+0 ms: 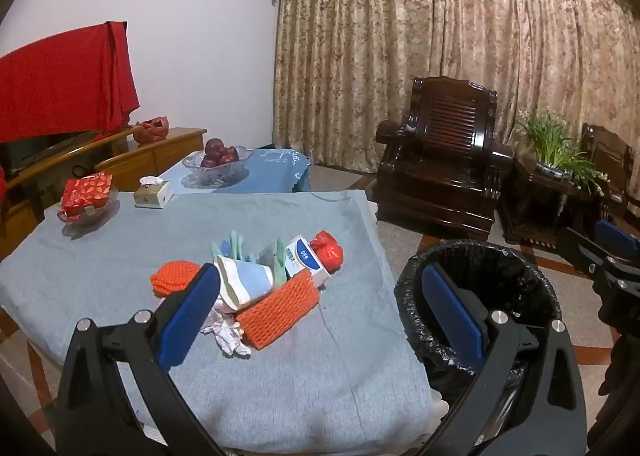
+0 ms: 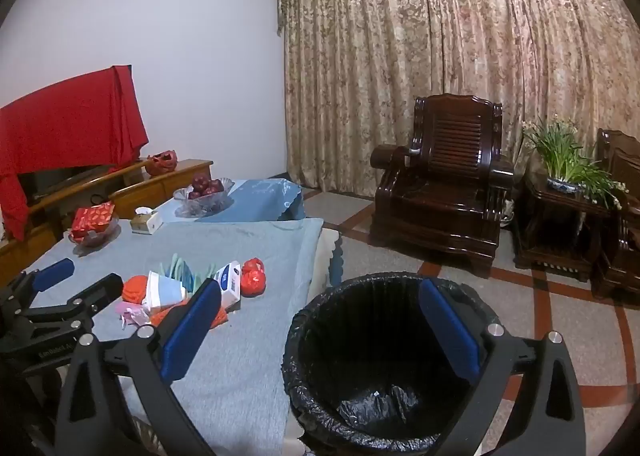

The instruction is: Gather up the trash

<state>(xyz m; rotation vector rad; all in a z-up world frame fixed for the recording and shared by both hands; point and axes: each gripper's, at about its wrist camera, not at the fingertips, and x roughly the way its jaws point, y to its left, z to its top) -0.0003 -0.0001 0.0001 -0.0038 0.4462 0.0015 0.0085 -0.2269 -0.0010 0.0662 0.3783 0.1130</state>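
A pile of trash lies on the grey-covered table: an orange foam net, a second orange net, a white and blue paper cup, green gloves, a white and blue box, a red plastic bag and crumpled white tissue. A bin with a black liner stands on the floor right of the table. My left gripper is open and empty above the table's near edge. My right gripper is open and empty above the bin's left rim.
At the table's back stand a tissue box, a glass dish with red packets and a glass bowl of apples. Dark wooden armchairs and a potted plant stand before the curtain. A cabinet with a red-draped screen is at the left.
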